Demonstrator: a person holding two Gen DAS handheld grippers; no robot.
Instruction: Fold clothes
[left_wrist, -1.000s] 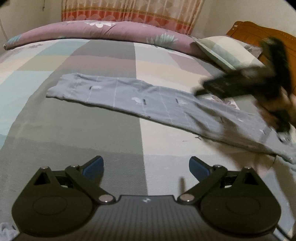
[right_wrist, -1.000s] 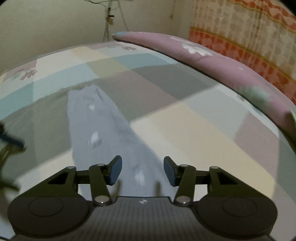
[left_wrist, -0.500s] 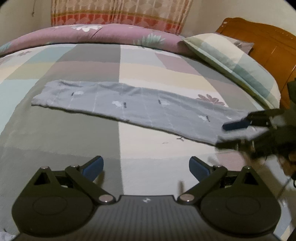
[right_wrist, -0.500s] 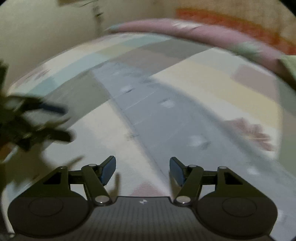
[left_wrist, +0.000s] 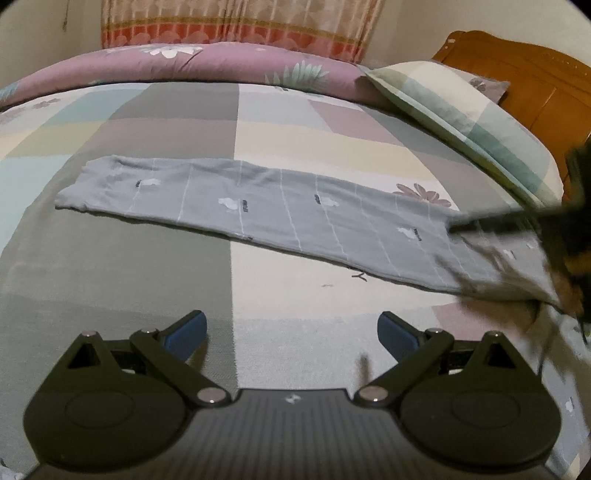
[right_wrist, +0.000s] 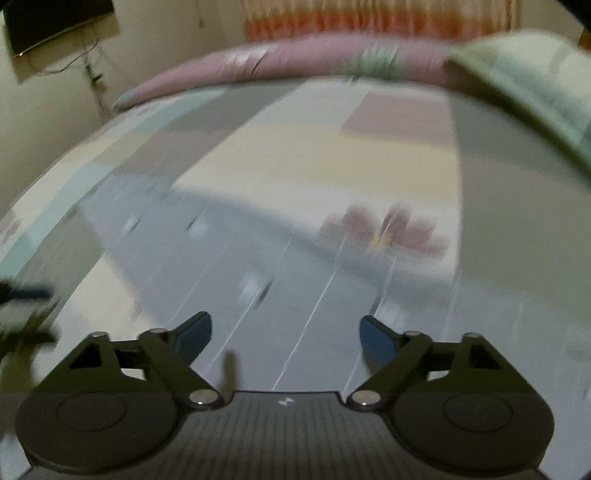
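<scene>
A long grey garment (left_wrist: 280, 210) with white lines and small cloud prints lies folded into a flat strip across the patchwork bed. My left gripper (left_wrist: 291, 330) hovers open over the bedsheet, short of the strip's near edge, holding nothing. The right gripper (left_wrist: 517, 225) shows as a dark blur over the strip's right end in the left wrist view. In the right wrist view the right gripper (right_wrist: 286, 332) is open just above the grey garment (right_wrist: 258, 266), which runs away to the upper left; nothing is between its fingers.
A purple floral quilt roll (left_wrist: 207, 62) lies along the far side of the bed under a curtain (left_wrist: 236, 22). A checked pillow (left_wrist: 465, 110) leans by the wooden headboard (left_wrist: 532, 85) at right. Bare bedsheet (left_wrist: 110, 266) lies near the left gripper.
The right gripper has swung down and across the garment's right end, and its jaws have spread wider. The left gripper's view has drifted slightly; its jaws stay open.
</scene>
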